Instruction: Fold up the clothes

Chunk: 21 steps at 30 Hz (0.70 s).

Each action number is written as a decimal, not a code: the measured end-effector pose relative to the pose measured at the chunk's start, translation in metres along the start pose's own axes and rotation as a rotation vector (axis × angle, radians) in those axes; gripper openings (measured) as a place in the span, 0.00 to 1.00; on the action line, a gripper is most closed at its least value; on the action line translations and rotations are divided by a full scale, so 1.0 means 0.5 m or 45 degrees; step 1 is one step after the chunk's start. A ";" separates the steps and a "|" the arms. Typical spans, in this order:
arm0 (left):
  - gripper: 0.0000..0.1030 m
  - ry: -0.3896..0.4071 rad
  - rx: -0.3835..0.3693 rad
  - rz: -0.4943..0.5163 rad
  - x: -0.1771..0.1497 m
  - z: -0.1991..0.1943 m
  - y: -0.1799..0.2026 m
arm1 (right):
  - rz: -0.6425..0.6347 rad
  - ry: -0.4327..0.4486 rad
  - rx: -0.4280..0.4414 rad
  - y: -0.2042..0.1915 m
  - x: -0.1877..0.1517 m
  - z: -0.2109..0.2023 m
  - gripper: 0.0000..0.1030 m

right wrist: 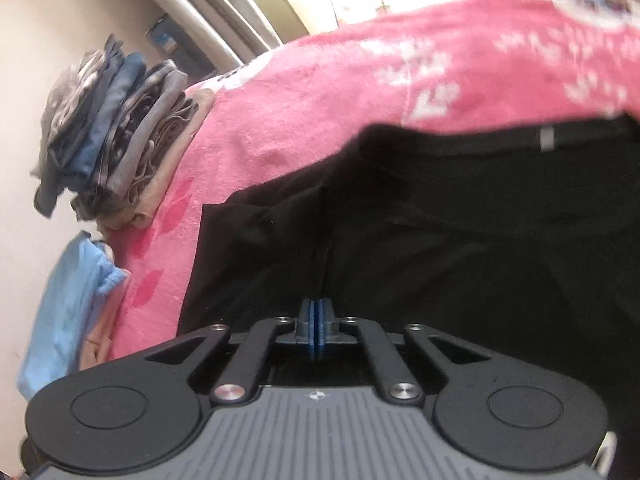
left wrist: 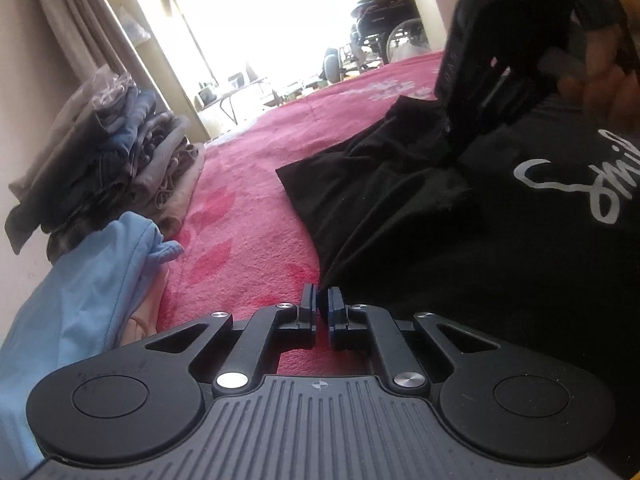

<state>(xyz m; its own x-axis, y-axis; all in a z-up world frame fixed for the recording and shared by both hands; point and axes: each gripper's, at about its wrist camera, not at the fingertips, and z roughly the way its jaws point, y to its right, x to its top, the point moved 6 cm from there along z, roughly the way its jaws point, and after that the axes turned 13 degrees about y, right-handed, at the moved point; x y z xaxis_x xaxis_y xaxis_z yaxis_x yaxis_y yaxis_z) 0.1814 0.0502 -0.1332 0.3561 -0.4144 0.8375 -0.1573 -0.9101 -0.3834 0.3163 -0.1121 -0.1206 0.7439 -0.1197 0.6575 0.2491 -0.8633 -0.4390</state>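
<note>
**Black T-shirt: limp cloth, best held at its edges**

The black T-shirt [left wrist: 400,208] lay spread on the pink blanket [left wrist: 248,216], white lettering [left wrist: 576,184] showing. It looked light, soft and floppy, likely to sag and crease. The left gripper [left wrist: 322,300] was pinched on its hem edge; the right gripper [right wrist: 316,312] was clamped on a fold of the shirt.

Room: pink floral blanket [left wrist: 248,208] as surface; pale wall [right wrist: 60,20] at left; beige curtain [left wrist: 68,12]; cream shelf unit [left wrist: 144,36]; wheelchair [left wrist: 384,20] beyond, strongly backlit.
</note>
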 end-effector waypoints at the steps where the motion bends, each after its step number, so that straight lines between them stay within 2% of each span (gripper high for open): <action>1: 0.04 0.001 0.000 -0.006 0.000 0.000 -0.001 | -0.046 0.034 0.004 -0.010 0.004 -0.015 0.09; 3: 0.04 0.008 -0.001 0.001 0.000 0.000 0.000 | -0.135 0.091 0.027 -0.032 0.010 -0.045 0.09; 6: 0.04 0.021 -0.001 0.018 -0.002 -0.002 0.002 | -0.284 0.027 0.223 -0.095 -0.024 -0.067 0.09; 9: 0.05 0.033 0.000 0.031 -0.005 -0.007 0.004 | -0.502 -0.077 0.219 -0.122 -0.087 -0.051 0.09; 12: 0.05 0.033 -0.027 0.027 -0.006 -0.013 0.000 | -0.605 -0.142 0.227 -0.114 -0.128 -0.054 0.10; 16: 0.12 -0.002 -0.090 -0.064 -0.005 -0.037 -0.034 | -0.603 -0.224 0.286 -0.112 -0.104 -0.092 0.15; 18: 0.12 -0.011 -0.090 -0.146 -0.001 -0.051 -0.059 | -0.630 -0.151 0.269 -0.117 -0.069 -0.101 0.15; 21: 0.12 0.030 -0.108 -0.261 0.023 -0.057 -0.079 | -0.576 -0.034 0.215 -0.118 -0.005 -0.073 0.17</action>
<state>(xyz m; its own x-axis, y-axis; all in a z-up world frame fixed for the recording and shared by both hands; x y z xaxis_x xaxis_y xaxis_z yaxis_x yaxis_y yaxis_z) 0.1654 0.0815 -0.0974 0.3671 -0.2196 0.9039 -0.1610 -0.9721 -0.1708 0.2772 -0.0785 -0.0740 0.5525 0.2641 0.7906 0.6470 -0.7338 -0.2070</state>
